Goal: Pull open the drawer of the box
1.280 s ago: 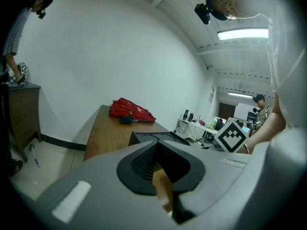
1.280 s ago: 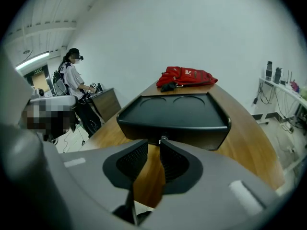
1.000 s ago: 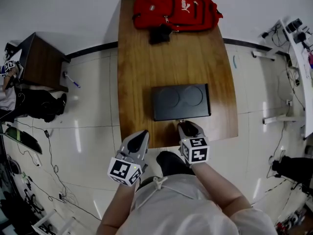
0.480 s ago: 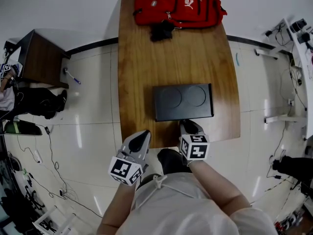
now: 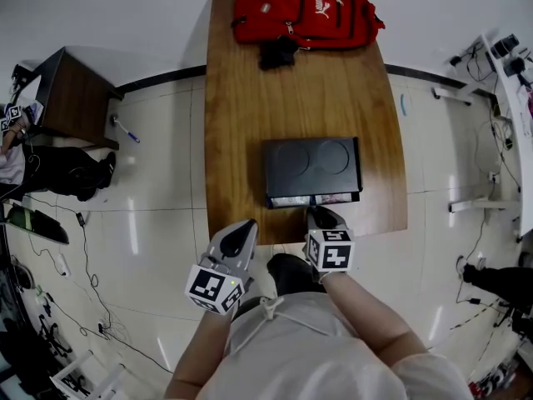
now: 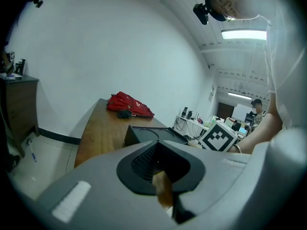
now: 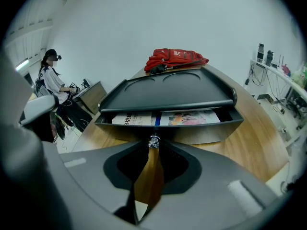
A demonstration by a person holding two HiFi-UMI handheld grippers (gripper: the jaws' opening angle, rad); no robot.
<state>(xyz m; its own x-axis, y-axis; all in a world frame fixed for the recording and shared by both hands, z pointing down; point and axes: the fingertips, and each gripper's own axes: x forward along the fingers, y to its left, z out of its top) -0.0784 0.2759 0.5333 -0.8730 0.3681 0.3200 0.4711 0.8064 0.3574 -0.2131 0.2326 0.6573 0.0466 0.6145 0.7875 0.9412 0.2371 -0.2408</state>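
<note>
The floor [image 5: 158, 198] is shiny white tile and the wall [image 5: 125, 7] is white. A long brown table [image 5: 241, 98] stands near a small dark cabinet [image 5: 71, 107]. A long light [image 6: 242, 34] glows overhead.

A red backpack [image 5: 304, 11] lies on the wooden table [image 5: 241, 123].

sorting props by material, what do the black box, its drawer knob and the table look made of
Black box: likely moulded plastic, matte, with round recesses pressed into its top. Drawer knob: small, faceted, glinting; glass or clear acrylic, can't tell which. Table: wood or wood-grain laminate, brown streaks, soft sheen.
</note>
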